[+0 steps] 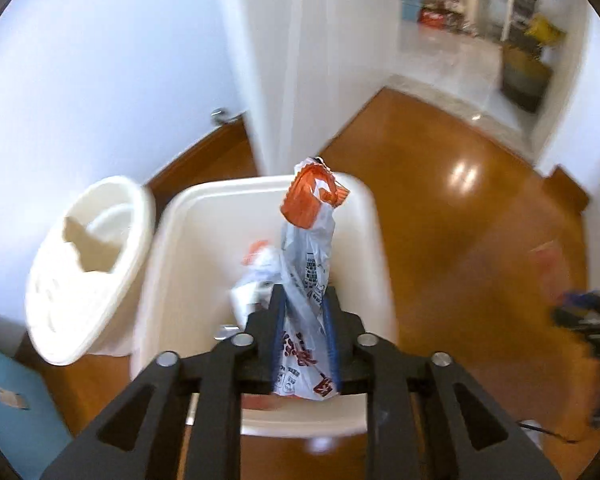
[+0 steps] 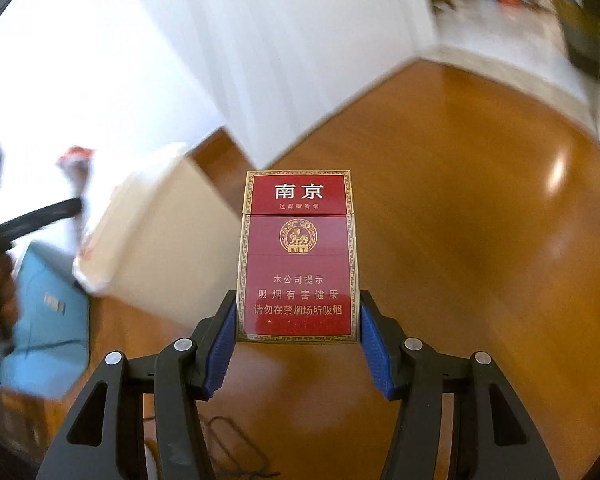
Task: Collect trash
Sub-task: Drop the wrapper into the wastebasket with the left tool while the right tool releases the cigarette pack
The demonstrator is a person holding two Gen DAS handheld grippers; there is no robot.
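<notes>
My left gripper (image 1: 305, 292) is shut on a crumpled white and orange wrapper (image 1: 308, 240), which stands up between the blue pads. It hangs over the open white bin (image 1: 188, 208). More white and orange trash (image 1: 256, 272) lies inside the bin. The bin's round lid (image 1: 84, 272) leans at its left side. My right gripper (image 2: 298, 300) is shut on a red cigarette pack (image 2: 298, 256), held upright above the wooden floor. In the right wrist view the bin (image 2: 160, 240) is to the left of the pack, blurred.
A blue box (image 1: 16, 408) stands left of the bin, also seen as the blue box (image 2: 48, 312). White walls and a door stand behind. A wooden floor (image 1: 460, 240) runs right to a doorway with a tiled, cluttered room. A thin cable (image 2: 228, 440) lies on the floor.
</notes>
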